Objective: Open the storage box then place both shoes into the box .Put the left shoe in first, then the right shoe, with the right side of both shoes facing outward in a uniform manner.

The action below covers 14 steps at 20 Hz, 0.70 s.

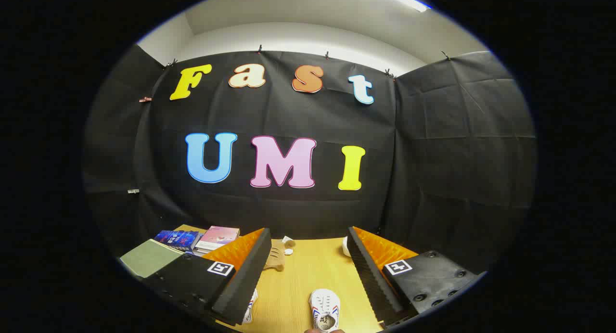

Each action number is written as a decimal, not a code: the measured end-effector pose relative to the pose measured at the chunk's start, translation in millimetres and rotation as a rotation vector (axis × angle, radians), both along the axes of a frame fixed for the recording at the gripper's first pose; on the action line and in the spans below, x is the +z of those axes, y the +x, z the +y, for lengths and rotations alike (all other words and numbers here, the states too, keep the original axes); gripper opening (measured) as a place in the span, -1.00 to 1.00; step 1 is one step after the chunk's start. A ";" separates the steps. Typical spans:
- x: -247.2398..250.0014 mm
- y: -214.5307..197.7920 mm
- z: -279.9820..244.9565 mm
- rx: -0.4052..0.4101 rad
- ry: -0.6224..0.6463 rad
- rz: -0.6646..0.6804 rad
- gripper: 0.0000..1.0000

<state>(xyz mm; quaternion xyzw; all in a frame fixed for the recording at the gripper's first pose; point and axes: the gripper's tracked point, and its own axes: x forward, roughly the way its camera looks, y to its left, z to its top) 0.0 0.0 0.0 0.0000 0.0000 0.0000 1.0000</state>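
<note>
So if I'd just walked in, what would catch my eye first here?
Probably the claw itself: its two black fingers with orange sides stand wide open over the light wooden table, holding nothing. Between them, near the fingers' base, sits a small white shoe with red and blue stripes. Beyond the left finger lies a stack of colourful books, with a tan soft thing beside it.

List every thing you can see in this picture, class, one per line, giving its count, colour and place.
shoes: two, white with red and blue marks; one between the fingers, one partly behind the left finger.
books: a few, pink, blue and green; on the table beyond the left finger.
tan object: one; on the table ahead of the fingers, too small to identify.
table: one, light wood.
gripper: one, black and orange, fingers open.
</note>
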 end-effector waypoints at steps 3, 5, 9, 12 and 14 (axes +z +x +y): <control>-2.4 1.9 2.8 0.008 -0.003 0.007 0.95; -6.2 4.2 4.2 0.013 -0.005 0.017 0.95; -8.0 7.2 7.9 0.022 -0.005 0.029 0.95; -9.9 9.5 9.9 0.026 -0.004 0.034 0.95; -13.1 11.6 11.4 0.030 0.004 0.043 0.95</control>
